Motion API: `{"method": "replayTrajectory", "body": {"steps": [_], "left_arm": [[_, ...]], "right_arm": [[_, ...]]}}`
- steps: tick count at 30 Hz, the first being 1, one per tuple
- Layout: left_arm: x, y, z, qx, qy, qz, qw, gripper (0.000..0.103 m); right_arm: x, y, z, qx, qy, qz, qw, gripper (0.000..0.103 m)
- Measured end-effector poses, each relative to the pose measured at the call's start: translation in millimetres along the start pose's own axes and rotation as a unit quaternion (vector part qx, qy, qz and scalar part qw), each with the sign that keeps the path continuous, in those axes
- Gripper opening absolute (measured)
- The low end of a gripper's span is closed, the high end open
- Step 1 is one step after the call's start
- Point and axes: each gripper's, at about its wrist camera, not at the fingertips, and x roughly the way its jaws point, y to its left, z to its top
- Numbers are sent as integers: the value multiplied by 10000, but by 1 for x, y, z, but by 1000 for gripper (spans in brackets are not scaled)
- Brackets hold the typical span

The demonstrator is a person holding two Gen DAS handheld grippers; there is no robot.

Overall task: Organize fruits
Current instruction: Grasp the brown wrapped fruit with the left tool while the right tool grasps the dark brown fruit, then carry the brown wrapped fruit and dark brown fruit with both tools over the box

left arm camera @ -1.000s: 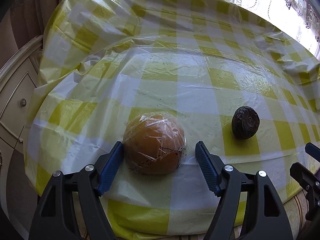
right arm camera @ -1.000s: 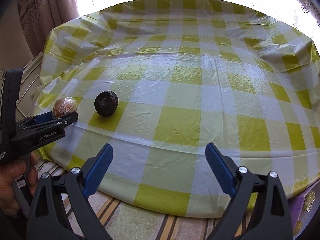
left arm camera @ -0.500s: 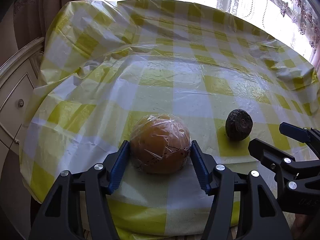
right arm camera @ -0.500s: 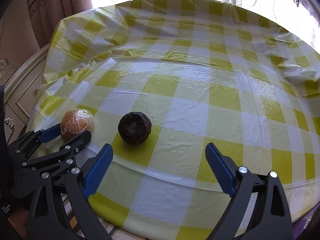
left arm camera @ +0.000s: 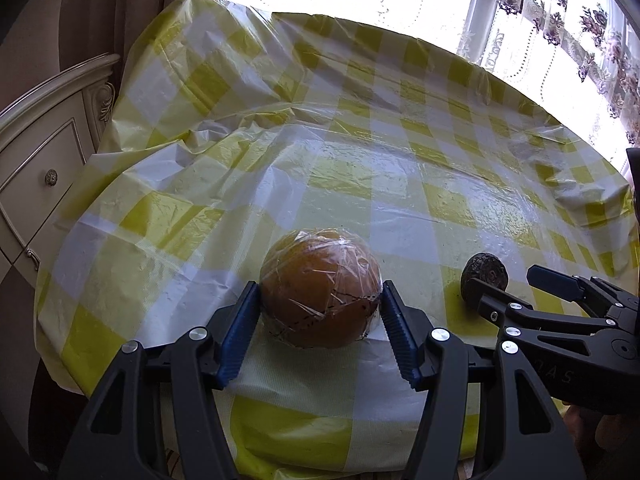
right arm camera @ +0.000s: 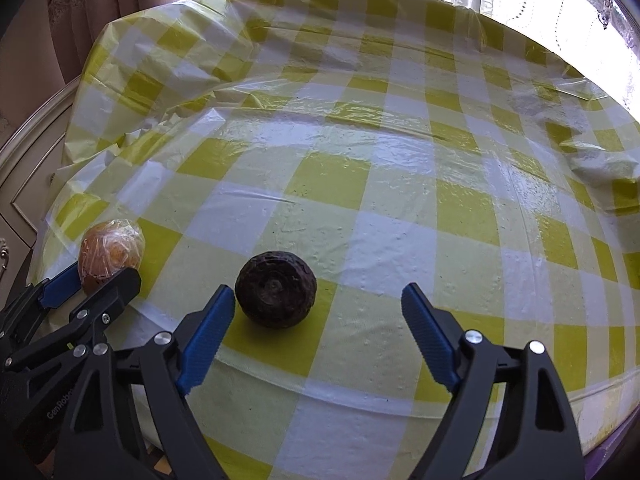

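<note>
A second ago the left claw point(left arm camera: 320, 332) stood spread around the plastic-wrapped orange fruit point(left arm camera: 320, 288); now its blue pads press both sides of it, clenched on the fruit, which sits on the near left part of the tabletop point(right arm camera: 400, 208) under a yellow-and-white checked plastic cloth point(left arm camera: 360, 152). The right claw point(right arm camera: 318, 320) has slid in from well to the right and now reaches around the dark, rough-skinned round fruit point(right arm camera: 276, 290); its jaws have just been closing, one pad just beside the fruit's left side, the other clear of it, so the claw is released with the fruit between the jaws. The dark fruit lies just right of the orange one, apart from it, its ringed end facing the right wrist camera; neither fruit shows a clear long axis. A cream cabinet point(left arm camera: 44, 152) stands left of the tabletop, lace curtains point(left arm camera: 580, 28) behind.
</note>
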Motion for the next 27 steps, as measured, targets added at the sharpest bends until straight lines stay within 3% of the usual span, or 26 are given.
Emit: {"method": "replayTrajectory", "body": {"steps": [6,9,11,27], "left_arm": [[0,0,0,50,35,8,10000,58],[1,-2,0,65,47,19,10000,58],[2,-3,0,86,53,22,9999,58],[6,-10,-1,273,120,-4,9996,58]], "right_arm": [[6,7,4,-84,18,51,10000,70],[11,10,4,-116,68,93,9999,56],[10,11,5,-143,23,108,9998,38],[-5,-10,-11,92,28,43,9999,37]]}}
